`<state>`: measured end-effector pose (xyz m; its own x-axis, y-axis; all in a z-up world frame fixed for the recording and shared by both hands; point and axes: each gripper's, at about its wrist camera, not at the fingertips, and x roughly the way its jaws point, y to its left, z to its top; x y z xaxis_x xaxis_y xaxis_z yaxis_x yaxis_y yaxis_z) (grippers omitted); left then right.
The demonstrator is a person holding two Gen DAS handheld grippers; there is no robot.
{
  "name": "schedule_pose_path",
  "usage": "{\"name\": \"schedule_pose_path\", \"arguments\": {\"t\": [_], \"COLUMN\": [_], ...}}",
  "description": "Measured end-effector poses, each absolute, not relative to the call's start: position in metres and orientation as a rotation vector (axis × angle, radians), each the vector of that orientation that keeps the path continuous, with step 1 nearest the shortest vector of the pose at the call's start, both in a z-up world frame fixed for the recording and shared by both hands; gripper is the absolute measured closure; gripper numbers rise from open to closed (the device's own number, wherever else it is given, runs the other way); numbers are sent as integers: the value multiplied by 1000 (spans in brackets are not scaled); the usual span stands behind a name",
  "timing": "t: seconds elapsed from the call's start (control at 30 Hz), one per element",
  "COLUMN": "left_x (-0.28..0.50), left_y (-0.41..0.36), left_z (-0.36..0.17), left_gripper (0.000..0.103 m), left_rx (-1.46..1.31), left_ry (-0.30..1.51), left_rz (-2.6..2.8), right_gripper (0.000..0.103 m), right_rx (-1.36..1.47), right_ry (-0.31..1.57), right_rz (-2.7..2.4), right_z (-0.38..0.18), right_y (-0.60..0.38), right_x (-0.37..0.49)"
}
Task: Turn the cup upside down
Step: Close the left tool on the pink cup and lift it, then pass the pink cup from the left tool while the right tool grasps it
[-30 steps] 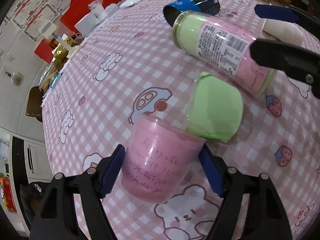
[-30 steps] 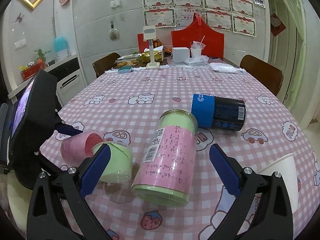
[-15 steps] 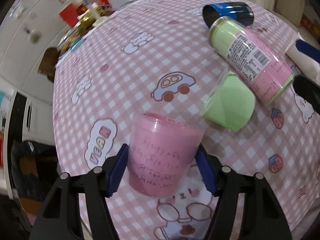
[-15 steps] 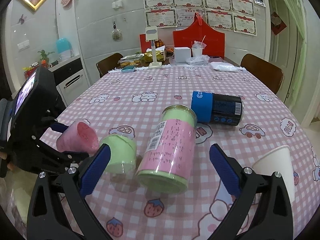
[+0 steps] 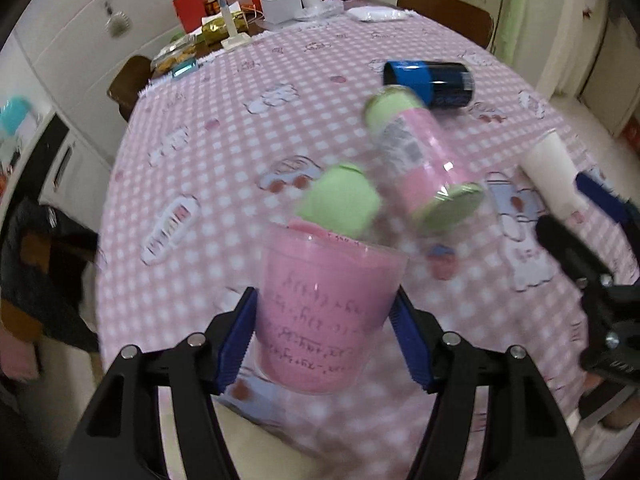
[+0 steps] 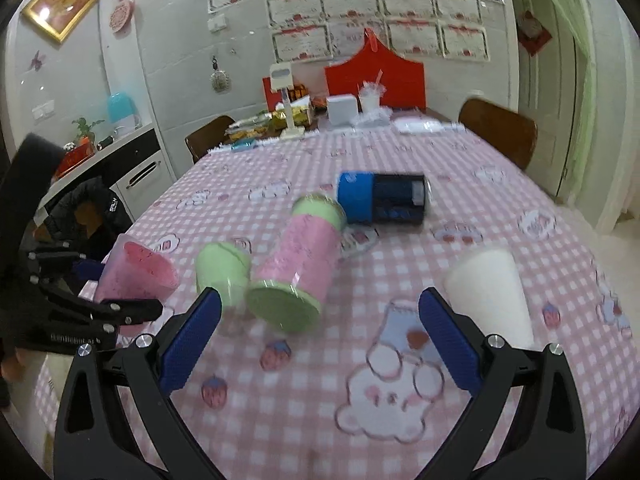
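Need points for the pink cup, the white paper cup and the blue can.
pink cup (image 5: 326, 316), left wrist view, on its side wall.
white paper cup (image 6: 490, 290), right wrist view, on its side wall.
blue can (image 6: 384, 198), right wrist view, mid-body.

Left gripper and right gripper: black frames, silver screws, ribbed blue finger pads.
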<state>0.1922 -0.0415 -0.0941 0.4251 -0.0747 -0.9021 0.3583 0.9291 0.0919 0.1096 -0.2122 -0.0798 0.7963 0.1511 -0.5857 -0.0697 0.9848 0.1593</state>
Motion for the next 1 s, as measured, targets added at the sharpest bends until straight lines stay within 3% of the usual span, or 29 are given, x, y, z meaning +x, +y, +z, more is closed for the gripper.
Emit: {"name": "schedule_pose_path", "arguments": {"t": [0.43,1.0], "left_x": [140,146], "left_y": [-98,-83], "left_z": [-122,-146], "left_gripper": [38,38], "left_rx": [41,-72], "left_ry": [1130,1173], "left_rz": [-261,-255], "right_gripper": [8,8], "right_rx": [205,206], "right_ry": [708,739], "right_rz": [82,111], "right_z": [-88,-91], "right_y": [-264,-261], "right_x": [77,80]}}
